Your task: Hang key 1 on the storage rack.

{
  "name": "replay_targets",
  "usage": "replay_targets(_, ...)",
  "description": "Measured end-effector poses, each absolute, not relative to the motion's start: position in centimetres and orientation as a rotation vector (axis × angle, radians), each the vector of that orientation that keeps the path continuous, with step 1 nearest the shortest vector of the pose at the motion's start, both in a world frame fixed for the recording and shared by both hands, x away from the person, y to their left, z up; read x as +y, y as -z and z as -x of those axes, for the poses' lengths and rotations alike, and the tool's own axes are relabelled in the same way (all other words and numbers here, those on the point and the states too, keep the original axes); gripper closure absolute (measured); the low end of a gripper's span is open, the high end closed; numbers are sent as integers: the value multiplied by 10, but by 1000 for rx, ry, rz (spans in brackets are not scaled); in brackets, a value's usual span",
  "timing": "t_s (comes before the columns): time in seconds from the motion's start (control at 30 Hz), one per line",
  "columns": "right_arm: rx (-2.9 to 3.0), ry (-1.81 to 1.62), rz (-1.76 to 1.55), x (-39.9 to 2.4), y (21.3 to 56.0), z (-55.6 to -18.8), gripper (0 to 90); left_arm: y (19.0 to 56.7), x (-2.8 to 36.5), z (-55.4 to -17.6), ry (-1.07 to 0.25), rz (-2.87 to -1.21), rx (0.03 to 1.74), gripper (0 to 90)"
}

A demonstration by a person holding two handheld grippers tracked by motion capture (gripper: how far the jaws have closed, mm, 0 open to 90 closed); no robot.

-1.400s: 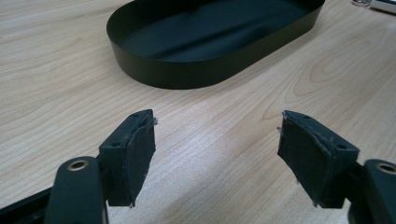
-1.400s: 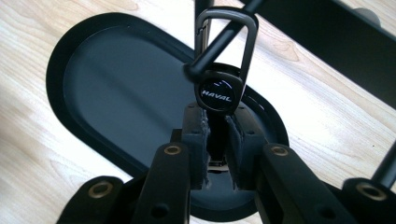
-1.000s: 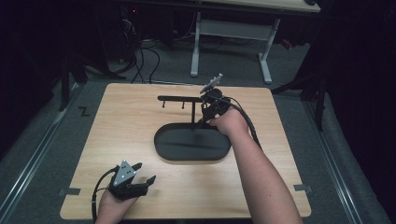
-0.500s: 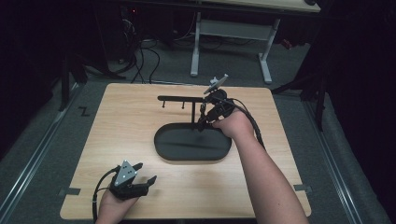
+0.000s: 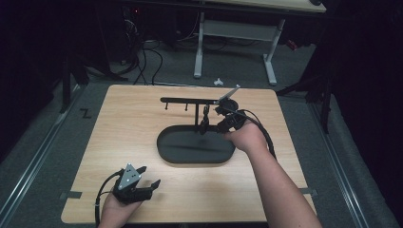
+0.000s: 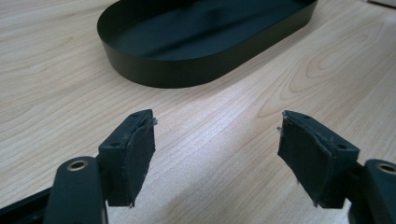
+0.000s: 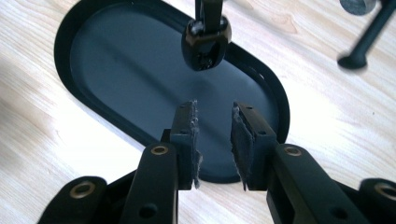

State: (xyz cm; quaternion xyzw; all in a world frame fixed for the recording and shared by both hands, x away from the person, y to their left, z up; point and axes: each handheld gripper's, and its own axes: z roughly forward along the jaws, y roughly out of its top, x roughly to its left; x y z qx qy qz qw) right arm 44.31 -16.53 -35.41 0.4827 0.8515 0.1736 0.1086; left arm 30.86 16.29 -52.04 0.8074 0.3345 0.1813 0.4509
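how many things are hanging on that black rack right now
1. A small dark looped item hangs from the rack's crossbar, above the black oval tray, just ahead of the right gripper. The two short pegs further left look bare. Something small could be hidden behind the right hand.

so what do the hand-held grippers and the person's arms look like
Both are black with two jaws lined with frayed dark pads and brass-coloured rivets. The left hand-held gripper carries a grey three-cornered plate on top, and a black cable trails from it. The right hand-held gripper has a cable looping back along the forearm. Forearms are bare, no sleeves.
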Motion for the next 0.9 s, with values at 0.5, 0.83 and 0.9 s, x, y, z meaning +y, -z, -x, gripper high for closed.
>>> replay_targets(0.5, 2495, -520, -1418, -187, 373, -419, 676, 522, 161, -309, -448, -2007, 821, 274)
replay_targets(0.83, 2479, -514, -1432, -203, 385, -402, 688, 523, 158, -309, -446, -2017, 817, 274)
replay_targets(0.9, 2475, -516, -1431, -206, 387, -398, 692, 523, 158, -309, -447, -2017, 816, 274)
